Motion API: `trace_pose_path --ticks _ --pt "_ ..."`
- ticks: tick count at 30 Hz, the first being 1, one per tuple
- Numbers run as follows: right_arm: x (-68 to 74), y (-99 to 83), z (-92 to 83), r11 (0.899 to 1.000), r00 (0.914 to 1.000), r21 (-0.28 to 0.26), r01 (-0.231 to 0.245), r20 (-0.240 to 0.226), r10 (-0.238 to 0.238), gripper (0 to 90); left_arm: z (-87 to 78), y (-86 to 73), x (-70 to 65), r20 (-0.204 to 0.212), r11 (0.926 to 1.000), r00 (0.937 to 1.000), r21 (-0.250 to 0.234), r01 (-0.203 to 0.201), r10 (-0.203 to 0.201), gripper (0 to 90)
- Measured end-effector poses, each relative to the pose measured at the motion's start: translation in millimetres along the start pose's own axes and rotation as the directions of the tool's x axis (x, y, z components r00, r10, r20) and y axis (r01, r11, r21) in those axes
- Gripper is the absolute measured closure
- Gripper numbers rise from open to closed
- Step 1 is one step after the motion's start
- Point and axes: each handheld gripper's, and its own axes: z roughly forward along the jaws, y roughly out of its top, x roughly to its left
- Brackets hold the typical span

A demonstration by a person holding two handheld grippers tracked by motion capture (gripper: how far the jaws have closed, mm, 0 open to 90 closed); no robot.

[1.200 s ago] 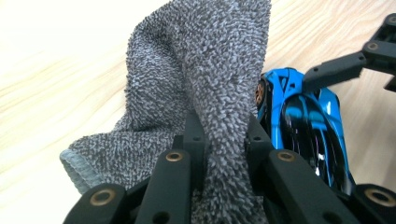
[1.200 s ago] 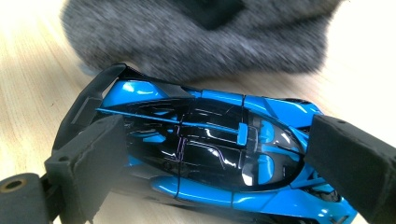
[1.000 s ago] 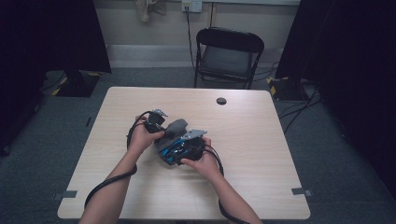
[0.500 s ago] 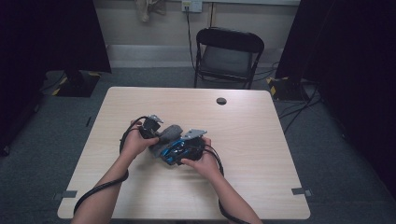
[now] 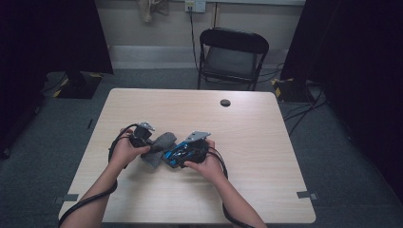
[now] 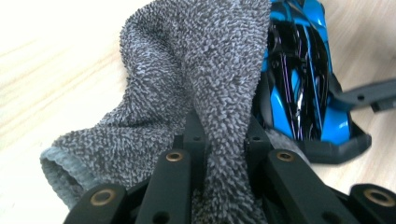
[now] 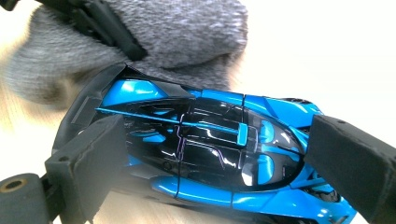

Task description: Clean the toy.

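High view: both hands meet near the middle of the wooden table (image 5: 266, 142), on its near-left part; grey cloth (image 5: 159, 145) just left of the blue toy car (image 5: 183, 153), the two touching. Car's long axis runs near-left to far-right; which end is the nose can't be told here. Black chair (image 5: 233, 57) at the far side, small dark disc (image 5: 225, 102) on the tabletop.

Left gripper view adds the grip: left gripper (image 6: 223, 140) jaws squeezed onto a terry cloth fold, car right behind.

Right gripper view: right gripper (image 7: 215, 154) pads clamp the car's two ends, black canopy up.

No readable writing or logos.
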Motion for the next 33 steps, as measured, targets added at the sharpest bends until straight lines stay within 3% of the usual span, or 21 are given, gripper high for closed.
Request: trace_pose_path --ticks 15,23,33 --pt "1.4 -2.1 -0.1 1.0 1.0 -0.02 -0.004 0.006 0.004 5.1 -20.3 -27.0 -13.8 -0.019 0.9993 0.9992 0.007 -0.036 0.036 77.3" --pt "2.1 -1.6 -0.3 1.0 0.9999 -0.015 -0.008 0.011 0.008 5.0 -34.6 -36.2 -13.2 -0.021 0.9998 0.9996 0.004 -0.017 0.017 77.4" --pt "2.7 -2.7 -0.6 1.0 0.9997 -0.024 -0.014 0.02 0.014 5.0 -44.6 -34.4 -18.2 -0.029 0.9995 0.9991 -0.002 -0.031 0.031 77.3"
